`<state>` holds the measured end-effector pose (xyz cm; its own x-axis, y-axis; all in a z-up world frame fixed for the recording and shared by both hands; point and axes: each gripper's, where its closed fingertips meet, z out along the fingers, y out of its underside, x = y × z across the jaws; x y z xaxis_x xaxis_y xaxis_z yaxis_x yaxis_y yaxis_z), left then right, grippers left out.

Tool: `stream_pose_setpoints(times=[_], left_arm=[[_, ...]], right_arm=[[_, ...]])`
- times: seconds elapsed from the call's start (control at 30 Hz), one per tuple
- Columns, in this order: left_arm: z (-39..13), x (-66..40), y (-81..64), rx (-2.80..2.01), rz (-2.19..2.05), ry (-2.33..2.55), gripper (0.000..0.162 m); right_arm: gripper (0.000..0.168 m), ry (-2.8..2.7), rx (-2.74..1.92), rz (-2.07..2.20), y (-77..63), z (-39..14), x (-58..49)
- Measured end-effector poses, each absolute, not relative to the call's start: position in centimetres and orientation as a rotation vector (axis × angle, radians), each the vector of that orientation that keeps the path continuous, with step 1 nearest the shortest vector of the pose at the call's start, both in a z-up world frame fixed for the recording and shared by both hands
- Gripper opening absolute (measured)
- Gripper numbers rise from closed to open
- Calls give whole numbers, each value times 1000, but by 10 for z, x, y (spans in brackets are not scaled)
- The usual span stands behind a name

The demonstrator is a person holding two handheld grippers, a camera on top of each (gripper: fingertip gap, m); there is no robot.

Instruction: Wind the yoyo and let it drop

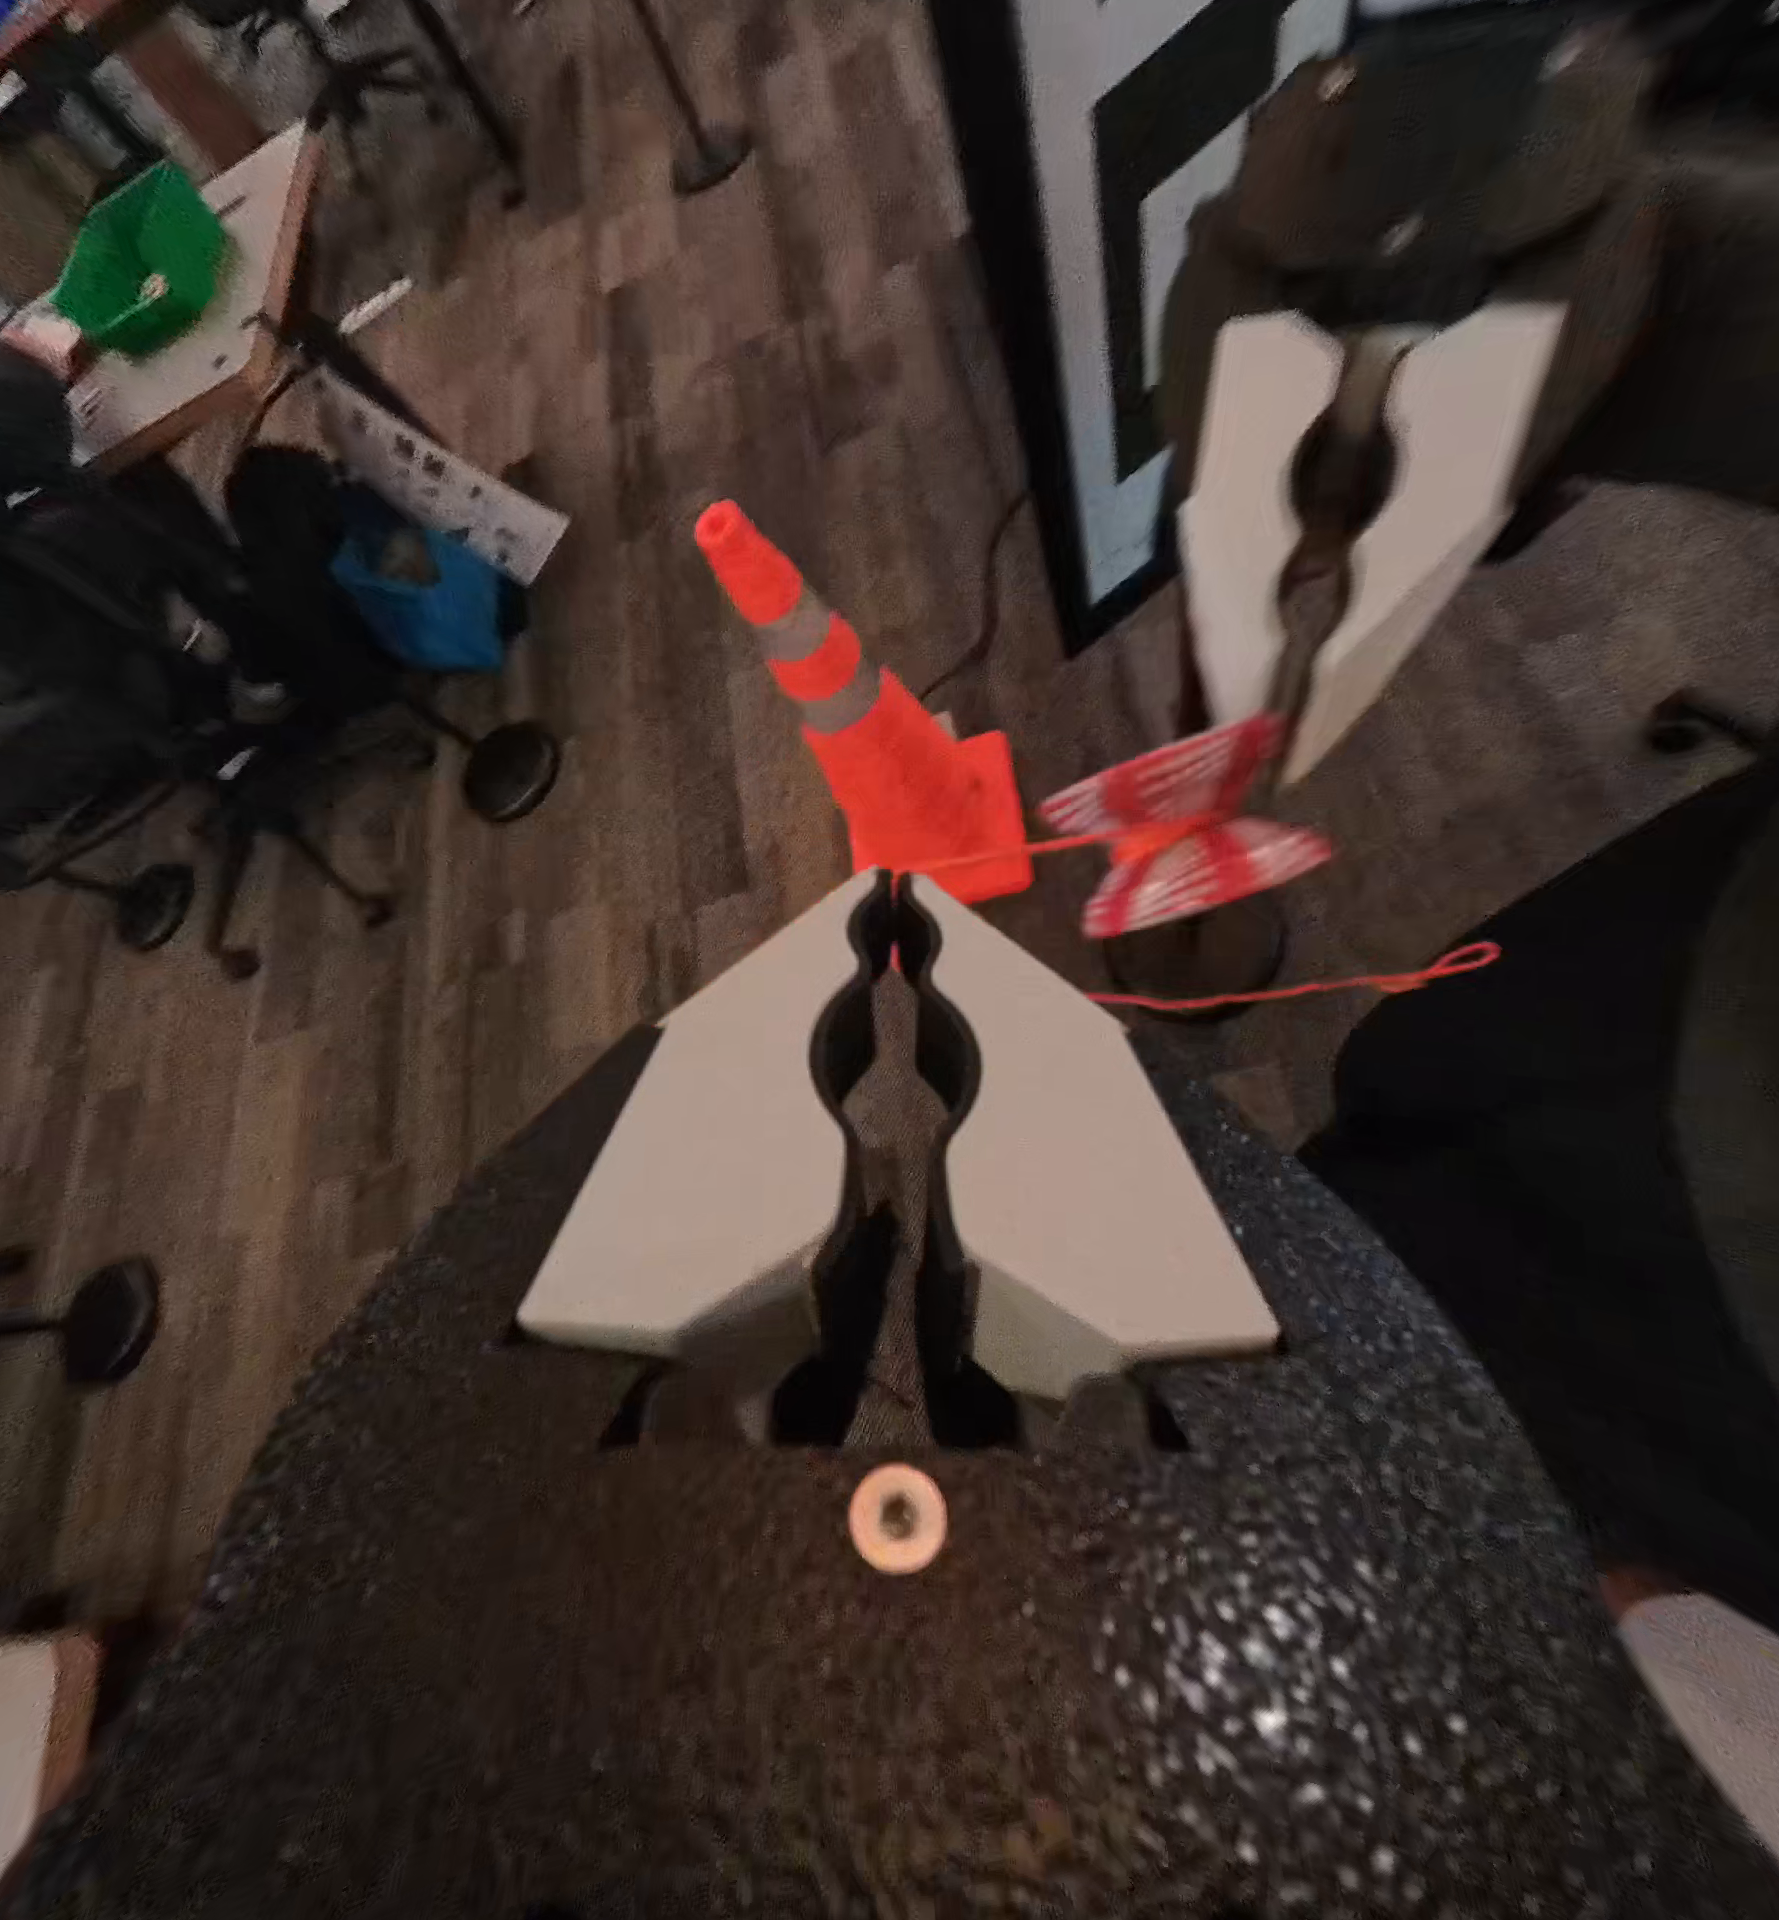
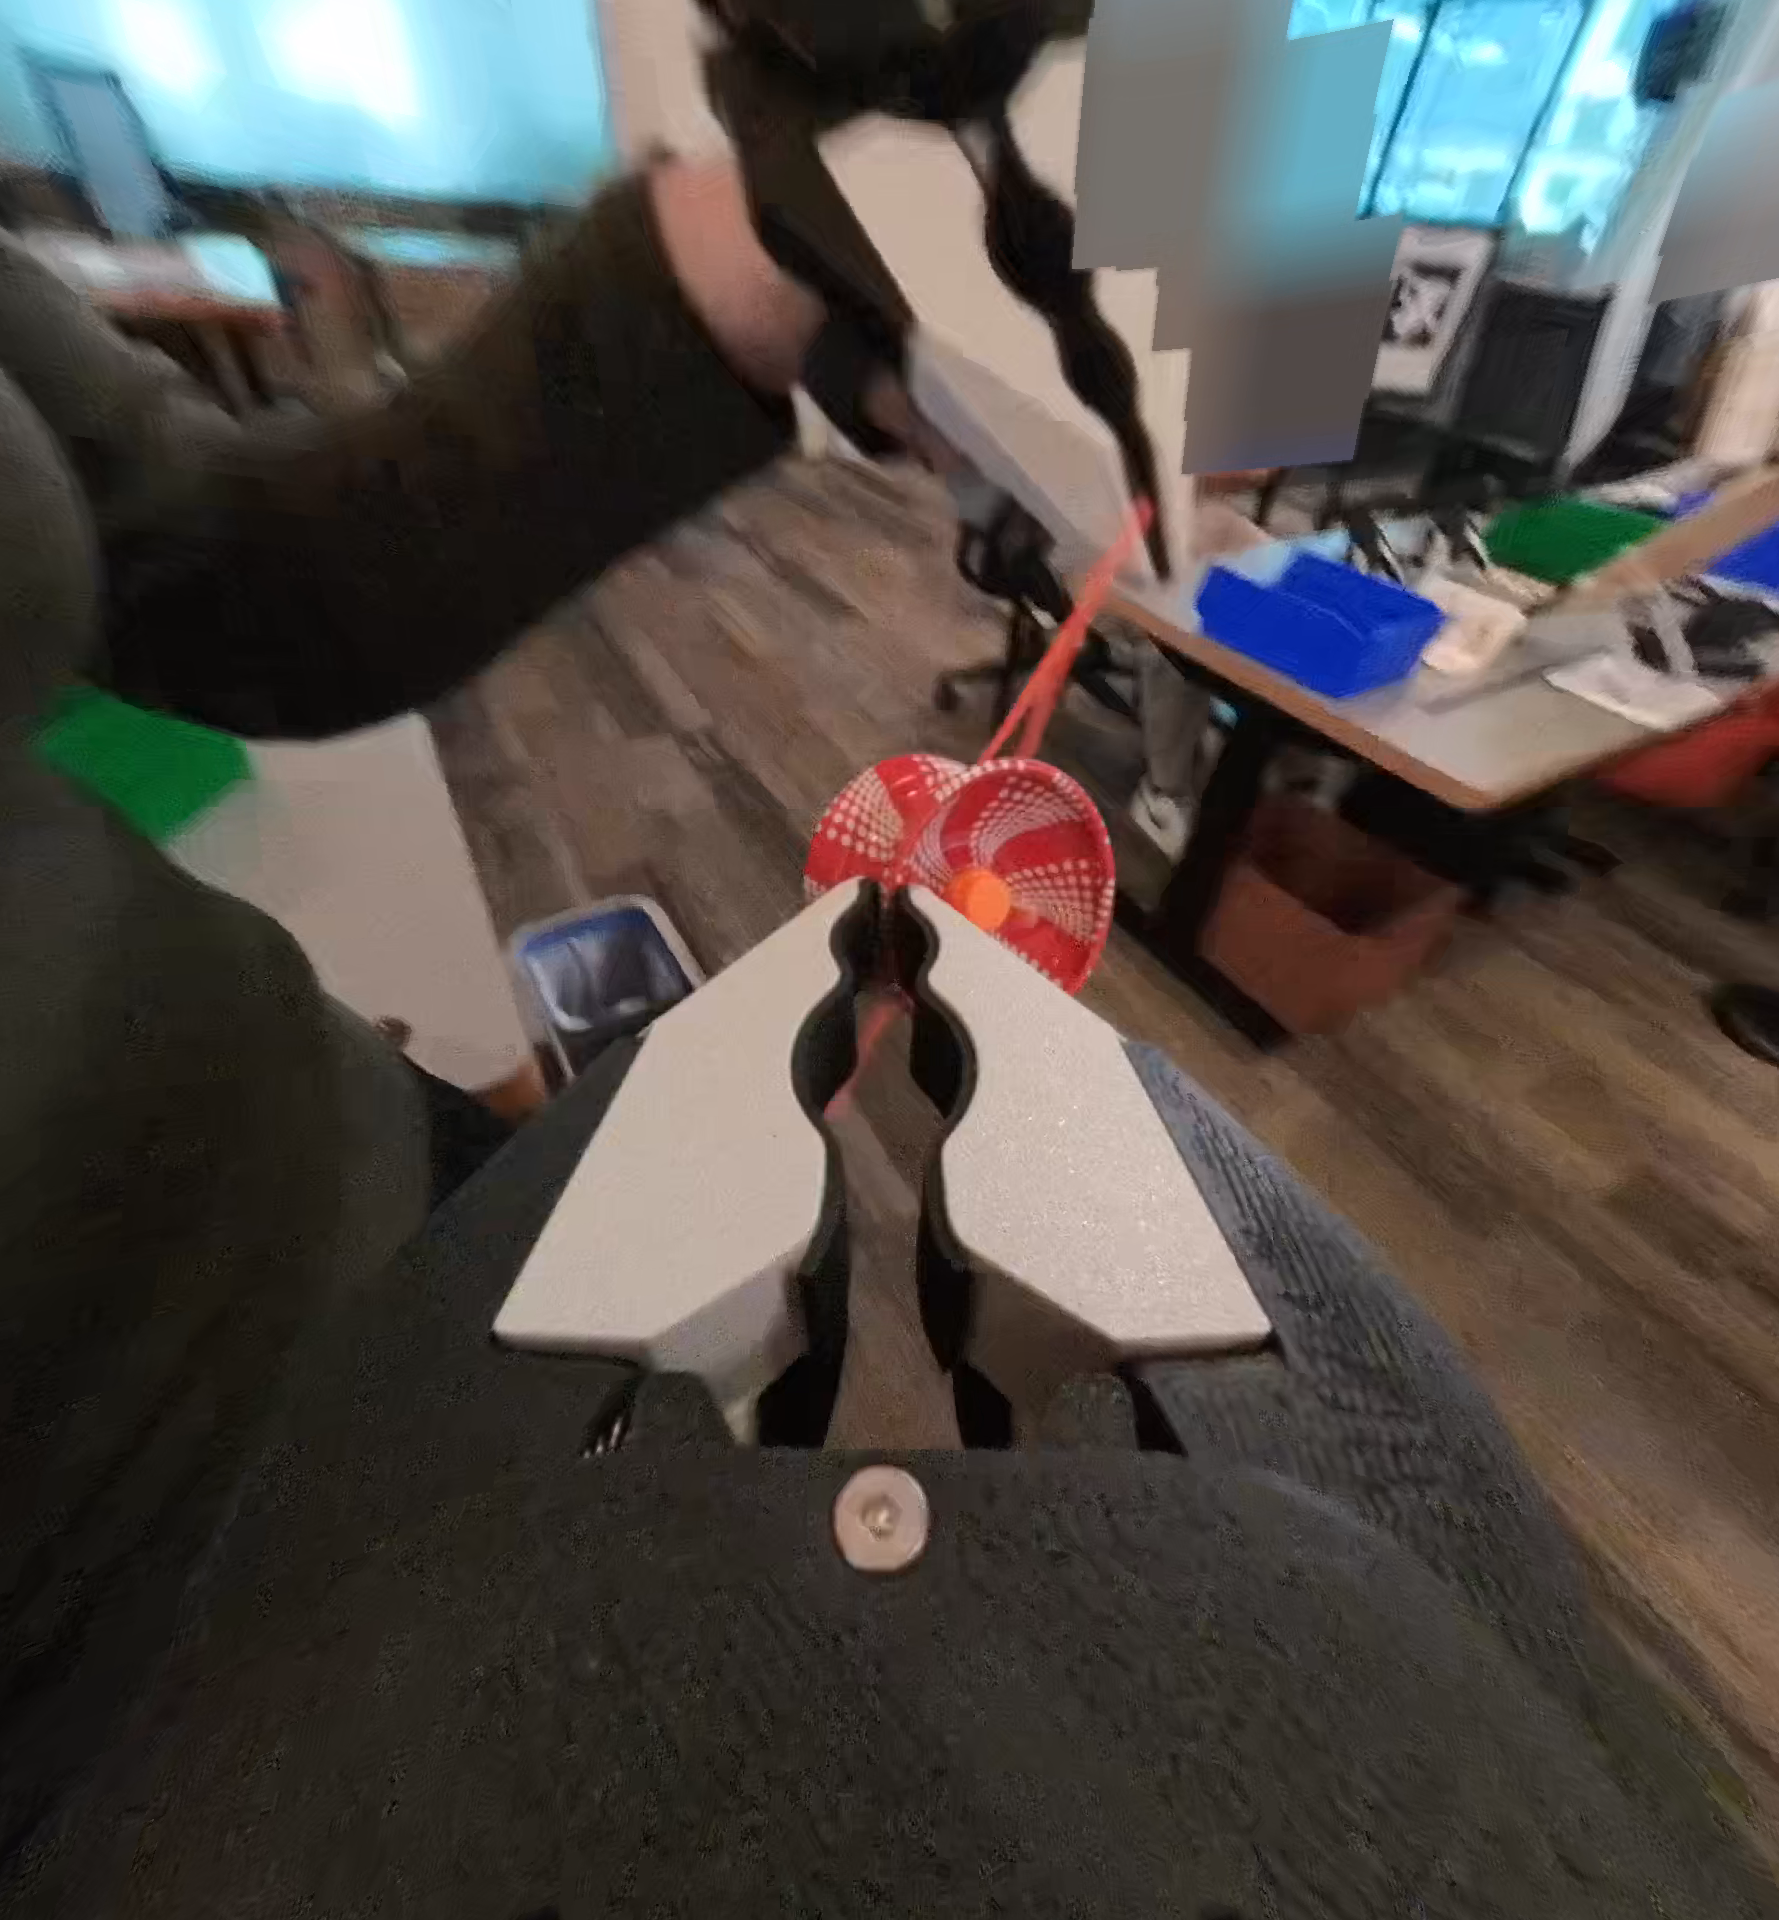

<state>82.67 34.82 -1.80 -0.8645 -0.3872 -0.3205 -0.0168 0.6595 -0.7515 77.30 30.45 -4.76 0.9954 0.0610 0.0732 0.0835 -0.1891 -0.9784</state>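
Left gripper (image 1: 890, 883): your tips are pressed together on the red string (image 1: 978, 860), which runs taut from them to the yoyo's axle
Right gripper (image 2: 885, 891): your tips are closed on the rim of one half of the yoyo (image 2: 963, 868), holding it in the air above the floor (image 2: 1487, 1195)
Yoyo: red with white dots, butterfly shaped, just beside your left tips and well above the traffic cone (image 1: 843, 707)
String tail: a loose length ending in a small loop (image 1: 1467, 961) hangs free past your left gripper
Stage: winding looks under way, since some string sits bunched at the axle; how much is wound you cannot tell
Risk, slip: the thin rim hold may let the yoyo twist out if you pull the string sideways
Risk, tangle: the free loop may catch in the wraps if it swings near the gap
Risk, slack: easing the tension would likely loosen the wraps and spoil the drop
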Motion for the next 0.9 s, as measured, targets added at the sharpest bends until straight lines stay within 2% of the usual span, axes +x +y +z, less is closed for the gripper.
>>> stream_pose_setpoints(times=[0.1, 0.23, 0.3, 0.47, 0.67, 0.77, 0.9], left_arm=[[-45, 833, 349, -357, -1038, 2490, 0], [-98, 817, 332, -357, -986, 2655, 0], [-110, 794, 312, -293, -1092, 2742, 0], [-71, 756, 292, -123, -1451, 2721, 0], [-20, 806, 339, -198, -1168, 2413, 0], [-28, 831, 371, -297, -947, 2373, 0], [-57, 824, 357, -319, -1075, 2483, 0]], right_arm=[[0, -134, -1473, 104, 303, 1, 758], [1, -3, -1254, 20, 293, 38, 781], [1, 130, -1258, -86, 286, 37, 808], [1, 205, -1702, -505, 288, -34, 849], [2, -49, -1959, -256, 312, -81, 804], [1, -161, -1734, 46, 318, -47, 762], [0, -171, -1422, 140, 309, 12, 752]])
